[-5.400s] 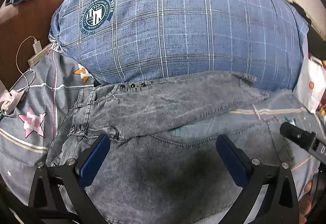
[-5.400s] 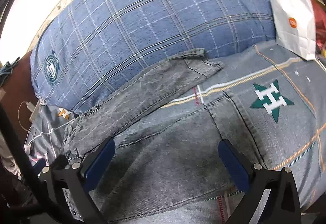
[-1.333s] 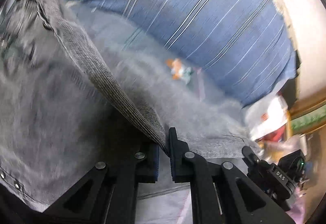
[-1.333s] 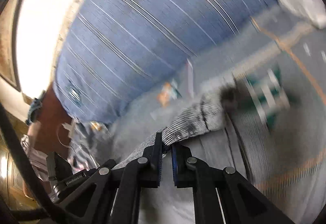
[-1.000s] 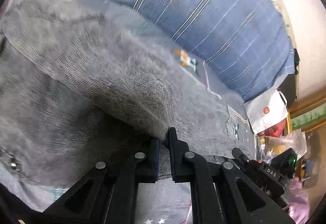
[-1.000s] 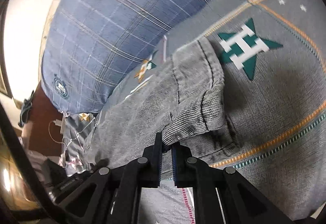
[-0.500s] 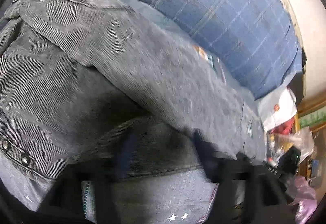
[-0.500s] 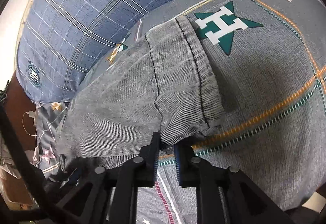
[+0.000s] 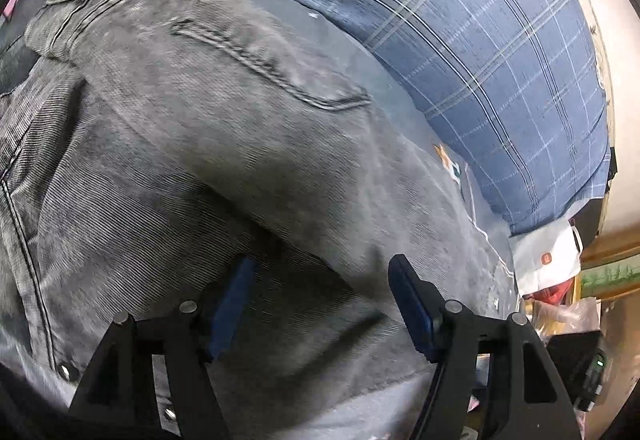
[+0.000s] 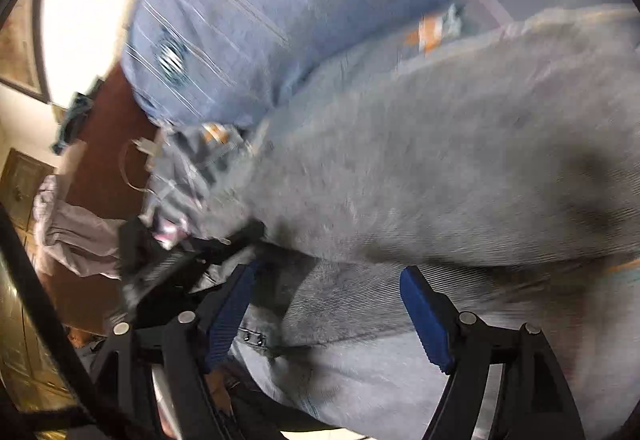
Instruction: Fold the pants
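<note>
Both tongs had released: the left gripper (image 9: 320,294) and right gripper (image 10: 326,300) hung spread above the folded grey jeans (image 9: 224,144), pillow (image 9: 480,52) at one o'clock.

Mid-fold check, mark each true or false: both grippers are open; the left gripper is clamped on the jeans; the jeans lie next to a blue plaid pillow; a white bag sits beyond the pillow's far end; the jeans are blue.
1. Both the left gripper and the right gripper are open: true.
2. Left gripper clamped on the jeans: false, its fingers stand apart with nothing gripped.
3. Jeans beside a blue plaid pillow: true.
4. White bag past the pillow's end: true.
5. Jeans are blue: false, they are grey.
</note>
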Motion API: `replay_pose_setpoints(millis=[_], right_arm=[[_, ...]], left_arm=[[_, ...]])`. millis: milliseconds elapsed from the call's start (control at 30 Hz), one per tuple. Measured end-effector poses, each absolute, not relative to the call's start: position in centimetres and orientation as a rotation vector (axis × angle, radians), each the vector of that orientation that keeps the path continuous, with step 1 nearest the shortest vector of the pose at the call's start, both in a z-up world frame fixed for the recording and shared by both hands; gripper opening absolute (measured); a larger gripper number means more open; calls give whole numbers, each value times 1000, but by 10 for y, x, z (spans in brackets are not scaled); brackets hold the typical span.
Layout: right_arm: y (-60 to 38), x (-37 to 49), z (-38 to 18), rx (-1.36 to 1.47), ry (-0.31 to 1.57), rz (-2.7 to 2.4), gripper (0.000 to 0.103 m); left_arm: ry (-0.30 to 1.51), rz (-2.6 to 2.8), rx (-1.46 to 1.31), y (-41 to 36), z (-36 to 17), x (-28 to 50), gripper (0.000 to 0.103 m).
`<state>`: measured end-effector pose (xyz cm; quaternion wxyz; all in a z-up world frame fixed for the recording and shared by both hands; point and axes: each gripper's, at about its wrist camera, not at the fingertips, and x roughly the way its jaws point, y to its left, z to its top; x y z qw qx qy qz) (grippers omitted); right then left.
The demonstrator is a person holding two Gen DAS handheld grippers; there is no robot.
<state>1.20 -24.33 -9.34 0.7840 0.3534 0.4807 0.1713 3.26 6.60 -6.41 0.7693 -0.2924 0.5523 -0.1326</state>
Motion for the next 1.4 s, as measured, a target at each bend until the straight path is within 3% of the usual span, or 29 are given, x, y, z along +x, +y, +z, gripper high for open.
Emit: replay_pose_setpoints(millis=[333,367,433,500,567,833,867,900,967,1233,1400], right_arm=[[-261,21,-125,1012,926,305,66],[-261,24,-125,1017,928,300,62],[-262,25,-132,1027,942,291,41],[-258,23,-135,1014,951,284,21],[-261,16,-132,991,939,277,10],[-258,9,-106,929,859,305,7],[-258,8,-107,926,861,295,7],[-256,8,-110,917,875,293,7],[-256,8,-114,913,888,285,7],[-261,-20,-87,871,851,328,6],[-256,-46,-98,849,916,331,6]], left_arm=[[1159,-258,-717,76,-60,68,68],[1191,-247,-739,79,-69,73,68],[1201,-242,-789,84,-78,74,61],[1193,-230,-815,92,-83,69,42],[1181,-219,-850,102,-86,63,41],[1162,-168,-801,99,-84,79,42],[1159,-157,-789,98,-83,80,33],[1150,-145,-777,98,-82,79,16],[1125,-138,-748,102,-75,72,10],[987,-203,-722,113,-12,10,8],[1016,-175,-656,115,-38,-41,8]])
